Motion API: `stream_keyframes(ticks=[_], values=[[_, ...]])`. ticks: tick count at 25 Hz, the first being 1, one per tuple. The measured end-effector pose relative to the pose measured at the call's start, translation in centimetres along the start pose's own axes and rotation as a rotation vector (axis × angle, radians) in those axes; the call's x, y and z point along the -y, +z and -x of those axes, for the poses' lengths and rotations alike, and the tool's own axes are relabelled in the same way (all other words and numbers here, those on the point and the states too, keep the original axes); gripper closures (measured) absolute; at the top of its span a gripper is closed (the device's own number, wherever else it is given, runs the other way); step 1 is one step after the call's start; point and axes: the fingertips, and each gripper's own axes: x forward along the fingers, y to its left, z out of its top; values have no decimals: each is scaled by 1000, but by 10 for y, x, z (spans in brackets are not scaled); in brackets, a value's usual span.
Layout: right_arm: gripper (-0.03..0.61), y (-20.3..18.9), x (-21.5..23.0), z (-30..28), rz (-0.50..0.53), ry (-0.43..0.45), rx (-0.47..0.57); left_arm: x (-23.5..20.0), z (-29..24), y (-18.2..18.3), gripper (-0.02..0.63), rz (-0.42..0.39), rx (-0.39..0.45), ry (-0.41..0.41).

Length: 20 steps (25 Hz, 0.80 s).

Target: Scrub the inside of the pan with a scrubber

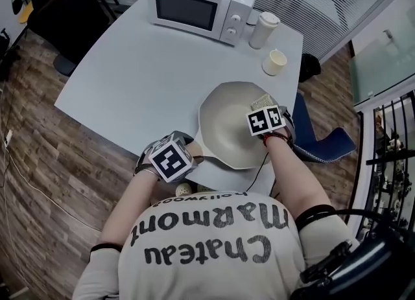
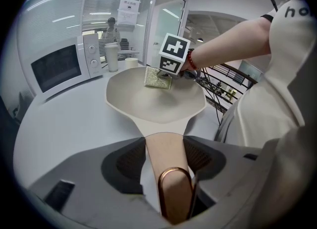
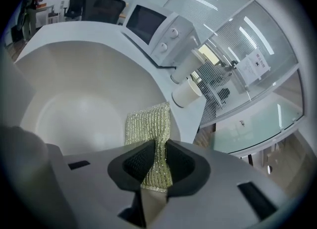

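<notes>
A cream pan (image 1: 230, 127) sits at the near right edge of the table. Its tan handle (image 2: 168, 166) with a copper loop lies between the jaws of my left gripper (image 2: 164, 160), which is shut on it. My right gripper (image 3: 157, 161) is shut on a glittery yellow-green scrubber (image 3: 148, 129). The scrubber (image 1: 260, 102) hangs against the pan's inner wall near the far right rim (image 3: 143, 82). In the left gripper view the scrubber (image 2: 157, 78) shows inside the pan (image 2: 153, 102), under the right gripper's marker cube.
A white microwave (image 1: 201, 4) stands at the back of the pale table (image 1: 130, 72). A tall lidded cup (image 1: 262, 30) and a small cup (image 1: 274, 62) stand just beyond the pan. Black chairs (image 1: 58, 7) stand left of the table; a railing (image 1: 392, 150) runs on the right.
</notes>
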Motion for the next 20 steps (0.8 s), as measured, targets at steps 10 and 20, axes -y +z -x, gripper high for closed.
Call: stream_keyframes(ticks=[10,20], values=[[508,5,14,15,-74,13,55,0,1,1,380,26,8,4],[506,6,34,26,-223,72,116,-2,0,1,382,37,1,20]])
